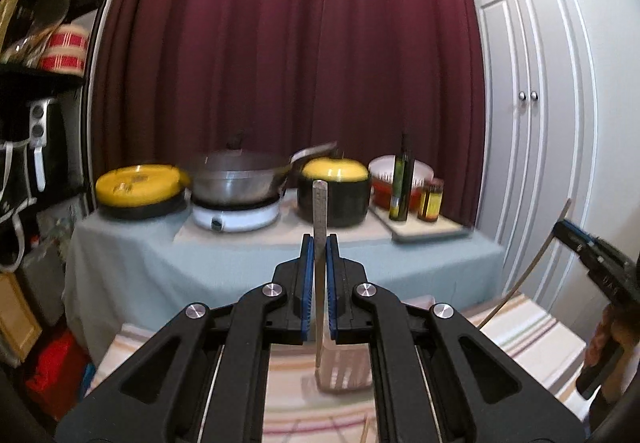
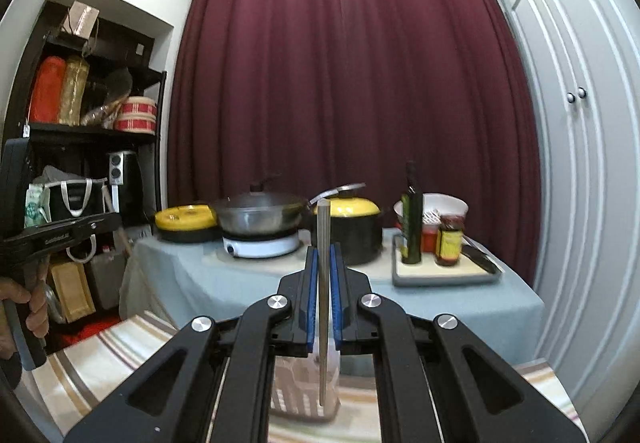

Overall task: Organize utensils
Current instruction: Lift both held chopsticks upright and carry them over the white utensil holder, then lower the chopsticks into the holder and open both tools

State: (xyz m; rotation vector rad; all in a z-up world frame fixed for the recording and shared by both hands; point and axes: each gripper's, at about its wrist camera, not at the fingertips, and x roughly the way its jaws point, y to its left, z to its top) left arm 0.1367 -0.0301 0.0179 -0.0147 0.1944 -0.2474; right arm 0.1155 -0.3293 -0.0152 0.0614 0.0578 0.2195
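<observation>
While hand-gripped, left claw [image 2: 60,231] visible.

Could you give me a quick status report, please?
Left tool shut on upright utensil. Right tool shut on utensil. Holder below. Nothing blocking.

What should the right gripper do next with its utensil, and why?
Probably lower it straight down. The right gripper is shut on an upright metal utensil whose lower end hangs just over the clear holder on the striped cloth, so a short descent should seat it before release.
</observation>
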